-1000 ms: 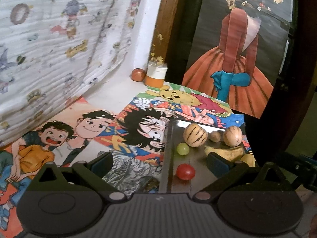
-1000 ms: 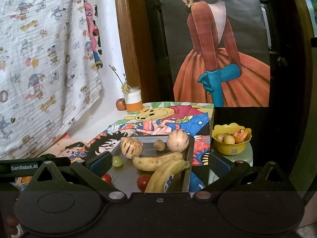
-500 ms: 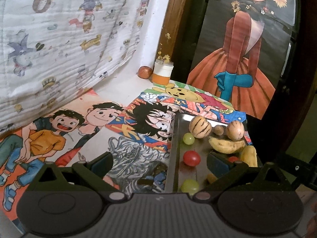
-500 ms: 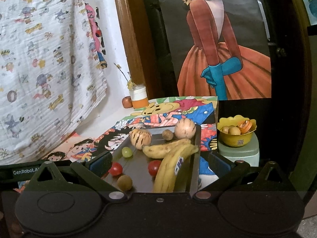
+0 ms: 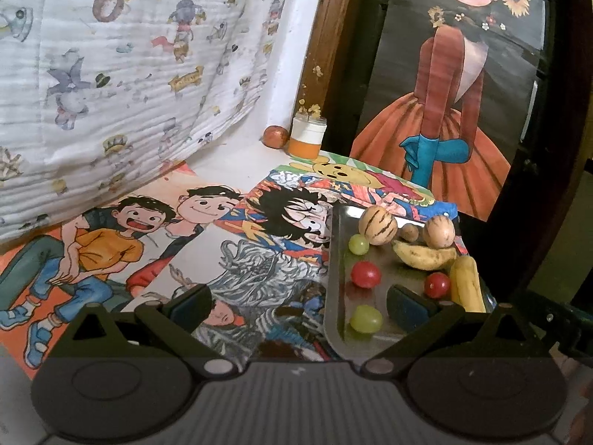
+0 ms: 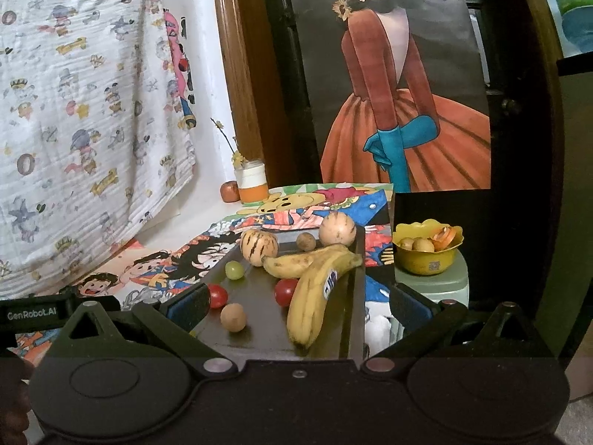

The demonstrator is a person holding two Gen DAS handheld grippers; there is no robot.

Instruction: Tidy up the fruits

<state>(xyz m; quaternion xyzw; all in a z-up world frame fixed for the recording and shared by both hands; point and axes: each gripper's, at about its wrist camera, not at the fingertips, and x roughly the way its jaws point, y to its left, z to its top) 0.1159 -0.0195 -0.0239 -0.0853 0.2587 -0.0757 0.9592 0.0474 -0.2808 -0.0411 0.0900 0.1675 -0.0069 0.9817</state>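
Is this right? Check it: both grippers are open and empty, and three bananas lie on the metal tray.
Not quite: two bananas, not three, lie on the tray, as the right wrist view shows: a long banana and a shorter banana. Both the left gripper and right gripper are open and empty.

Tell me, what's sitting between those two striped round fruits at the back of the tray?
A small brown nut-like fruit sits between the left striped fruit and the right one on the metal tray, clearest in the right wrist view.
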